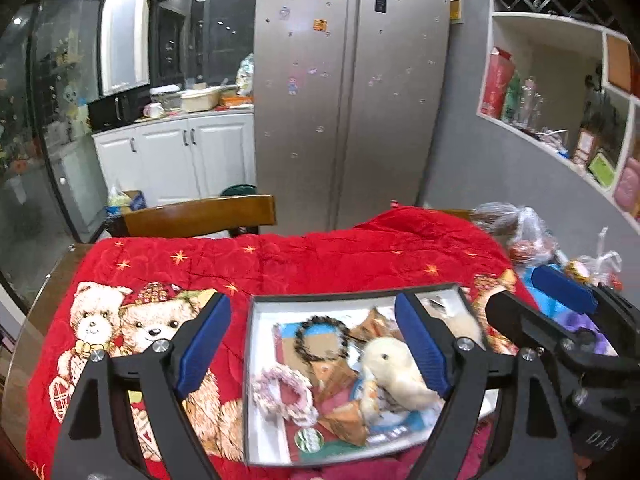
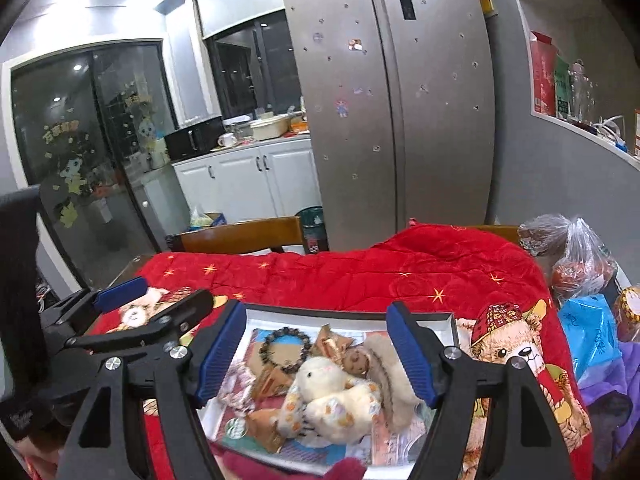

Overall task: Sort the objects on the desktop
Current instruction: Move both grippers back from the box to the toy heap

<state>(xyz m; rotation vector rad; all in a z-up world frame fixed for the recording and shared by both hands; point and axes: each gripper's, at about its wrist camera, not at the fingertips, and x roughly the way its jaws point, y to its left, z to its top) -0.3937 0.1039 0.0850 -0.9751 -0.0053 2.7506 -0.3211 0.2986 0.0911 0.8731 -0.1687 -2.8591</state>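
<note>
**Both grippers hovering open over a box of small items**

A shallow box (image 1: 256, 360) with a dark rim and white inside is sitting on a red bear-print blanket (image 1: 320, 264) that is covering the table. Lying in it are a cream plush toy (image 1: 396, 372), a dark bead bracelet (image 1: 320, 338), a pink hair scrunchie (image 1: 286, 394), orange-brown packets (image 1: 340, 416) and a round green-and-white piece (image 1: 309, 439), all piled over flat printed cards. In the right wrist view a small brown doll face (image 2: 356, 362) is peeking out just beside the plush toy (image 2: 332, 392).

The left gripper (image 1: 316, 352) is hanging above the box's left half with its blue-padded jaws spread wide and gripping nothing. The right gripper (image 2: 316, 356) is likewise hanging wide open and empty, framing the box (image 2: 448, 320) and the bracelet (image 2: 286, 350).

Plastic bags (image 2: 576, 256) are sitting at the blanket's right edge. A wooden chair back (image 1: 200, 216) is standing behind the table, with a silver fridge (image 1: 352, 92) and white cabinets (image 1: 180, 156) farther back.
</note>
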